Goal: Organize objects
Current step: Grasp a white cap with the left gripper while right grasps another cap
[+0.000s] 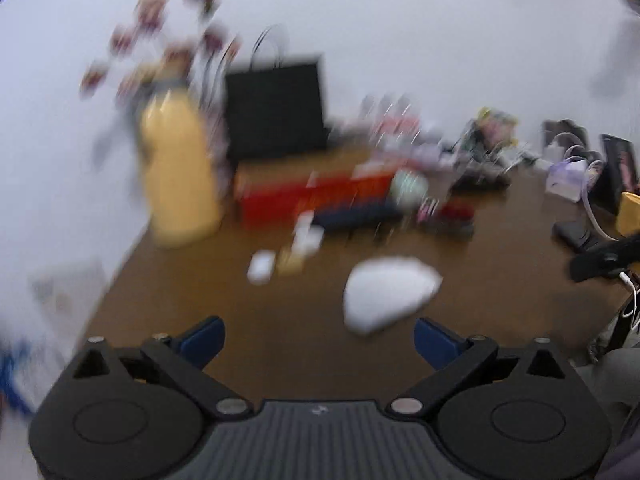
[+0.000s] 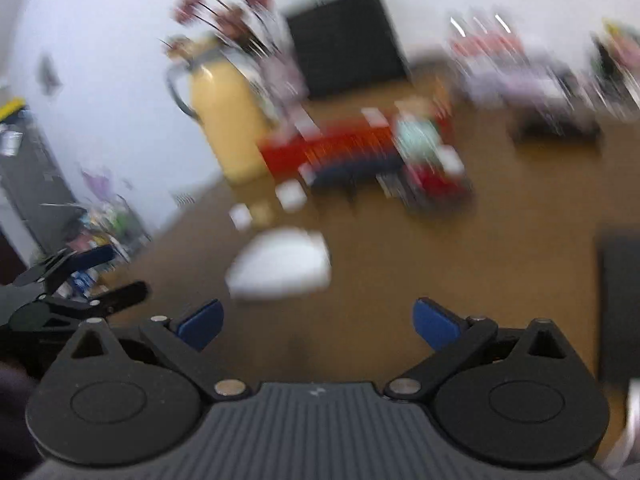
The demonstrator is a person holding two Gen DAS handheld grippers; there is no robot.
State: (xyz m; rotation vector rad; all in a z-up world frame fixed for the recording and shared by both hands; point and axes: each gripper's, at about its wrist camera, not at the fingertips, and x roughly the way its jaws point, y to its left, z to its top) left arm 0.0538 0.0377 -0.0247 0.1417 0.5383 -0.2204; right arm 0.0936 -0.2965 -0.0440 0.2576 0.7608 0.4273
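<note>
Both grippers, left (image 1: 319,338) and right (image 2: 318,322), have jaws wide open, nothing held; white wad (image 1: 386,294) on the worktop (image 1: 240,320).

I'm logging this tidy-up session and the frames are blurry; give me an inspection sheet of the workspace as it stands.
Surface: brown wooden table, against a white wall.
Job's things: white folded item lies flat near the front; two small white boxes beyond it; red box further back.
Clutter: yellow jug with flower stems, black paper bag, blurred small goods along the back edge.
Grippers: left tongs open, nothing between them; right tongs open, nothing between them.
Cables: white cable at the right edge of the table.
Surroundings: dark cabinet and a littered shelf at the left in the right wrist view; details too blurred to tell.
</note>
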